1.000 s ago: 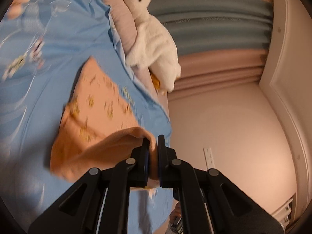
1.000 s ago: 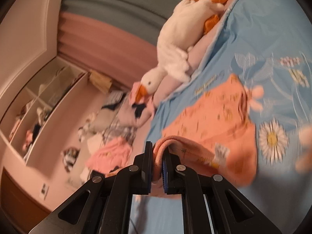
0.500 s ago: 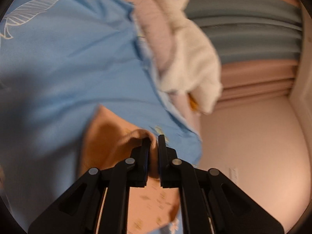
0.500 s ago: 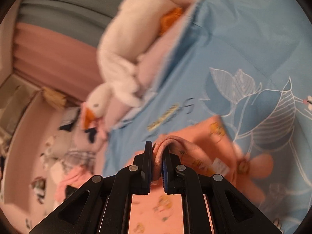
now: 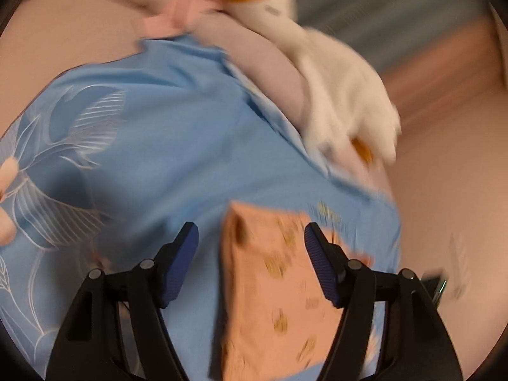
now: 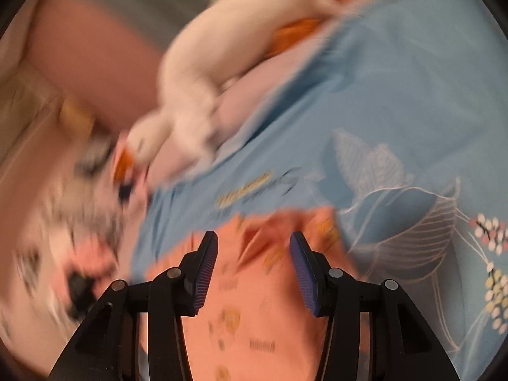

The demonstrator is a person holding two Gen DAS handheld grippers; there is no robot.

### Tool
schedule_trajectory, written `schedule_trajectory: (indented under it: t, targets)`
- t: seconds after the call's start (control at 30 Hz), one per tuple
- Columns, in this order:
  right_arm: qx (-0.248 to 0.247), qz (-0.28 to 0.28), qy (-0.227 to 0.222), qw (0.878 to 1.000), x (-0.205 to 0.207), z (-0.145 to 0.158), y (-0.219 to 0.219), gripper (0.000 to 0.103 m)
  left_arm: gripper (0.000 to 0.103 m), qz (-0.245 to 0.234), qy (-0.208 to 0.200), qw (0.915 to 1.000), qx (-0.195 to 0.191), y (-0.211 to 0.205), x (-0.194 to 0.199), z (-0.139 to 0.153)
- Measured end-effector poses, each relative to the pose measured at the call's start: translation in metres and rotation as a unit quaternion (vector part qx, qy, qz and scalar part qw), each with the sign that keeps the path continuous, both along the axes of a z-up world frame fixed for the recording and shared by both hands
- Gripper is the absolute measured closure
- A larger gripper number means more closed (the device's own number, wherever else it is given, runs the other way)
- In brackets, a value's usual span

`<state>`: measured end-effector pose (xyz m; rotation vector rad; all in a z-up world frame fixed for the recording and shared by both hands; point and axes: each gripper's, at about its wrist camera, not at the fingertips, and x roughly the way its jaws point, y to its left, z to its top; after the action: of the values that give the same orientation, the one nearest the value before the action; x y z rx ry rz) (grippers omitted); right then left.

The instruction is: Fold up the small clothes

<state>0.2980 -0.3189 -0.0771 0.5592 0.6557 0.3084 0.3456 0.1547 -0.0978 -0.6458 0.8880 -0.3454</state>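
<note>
On the left, the left gripper (image 5: 250,247) is held wide open and empty above one orange garment (image 5: 279,292), which is spread on the blue bedsheet (image 5: 152,133). On the right, the right gripper (image 6: 254,262) is likewise spread wide, nothing gripped. The fold is probably best smoothed flat before regrasping. One plush goose (image 6: 222,63) is seen; two grippers are counted.

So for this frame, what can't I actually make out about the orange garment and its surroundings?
- Orange garment: its near end runs under the left gripper and off the bottom edge; fold neatness is lost to blur.
- Same garment in the right wrist view: its lower part runs under the right gripper; the print is smeared.
- Pile of clothes at left: too blurred to tell items apart.
- Plush goose: head smeared by motion blur.
</note>
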Motion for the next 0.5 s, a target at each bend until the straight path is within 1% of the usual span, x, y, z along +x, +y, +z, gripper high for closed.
schedule_trajectory:
  t: [0.03, 0.07, 0.13, 0.17, 0.2, 0.27, 0.3, 0.33, 0.37, 0.4, 0.43, 0.5]
  targets:
    - [-0.023, 0.02, -0.007, 1.0, -0.005, 0.001, 0.011, 0.065, 0.035, -0.032, -0.005, 0.9994, 0.017, -0.016, -0.005, 0.0]
    - [-0.049, 0.044, -0.011, 0.998, -0.008, 0.0, 0.024, 0.074, 0.037, -0.049, -0.006, 0.9984, 0.028, -0.027, -0.007, -0.002]
    - [-0.096, 0.07, 0.003, 0.993, -0.003, -0.008, 0.046, 0.078, 0.046, -0.096, 0.001, 0.9938, 0.055, -0.058, -0.008, -0.011]
    - [-0.119, 0.08, 0.014, 0.99, 0.001, -0.013, 0.056, 0.081, 0.052, -0.119, 0.01, 0.9905, 0.068, -0.073, -0.005, -0.018]
    - [-0.146, 0.088, 0.027, 0.985, 0.007, -0.019, 0.069, 0.082, 0.055, -0.139, 0.026, 0.9859, 0.089, -0.088, -0.002, -0.03]
    - [-0.201, 0.098, 0.043, 0.974, 0.018, -0.031, 0.089, 0.082, 0.055, -0.153, 0.035, 0.9784, 0.134, -0.106, 0.004, -0.043]
    - [-0.223, 0.099, 0.045, 0.969, 0.024, -0.032, 0.098, 0.082, 0.055, -0.155, 0.029, 0.9747, 0.158, -0.114, 0.008, -0.046]
    - [-0.254, 0.1, 0.041, 0.961, 0.031, -0.034, 0.108, 0.082, 0.055, -0.153, 0.02, 0.9724, 0.174, -0.119, 0.013, -0.045]
    - [-0.27, 0.099, 0.036, 0.957, 0.037, -0.034, 0.113, 0.082, 0.055, -0.151, 0.009, 0.9706, 0.187, -0.123, 0.02, -0.043]
    - [-0.283, 0.097, 0.031, 0.954, 0.046, -0.033, 0.119, 0.082, 0.055, -0.144, -0.001, 0.9695, 0.198, -0.127, 0.031, -0.04]
    - [-0.287, 0.093, 0.029, 0.953, 0.055, -0.03, 0.122, 0.082, 0.055, -0.139, -0.002, 0.9697, 0.201, -0.127, 0.038, -0.039]
    - [-0.284, 0.079, 0.034, 0.955, 0.076, -0.025, 0.123, 0.082, 0.055, -0.116, 0.004, 0.9736, 0.197, -0.124, 0.062, -0.04]
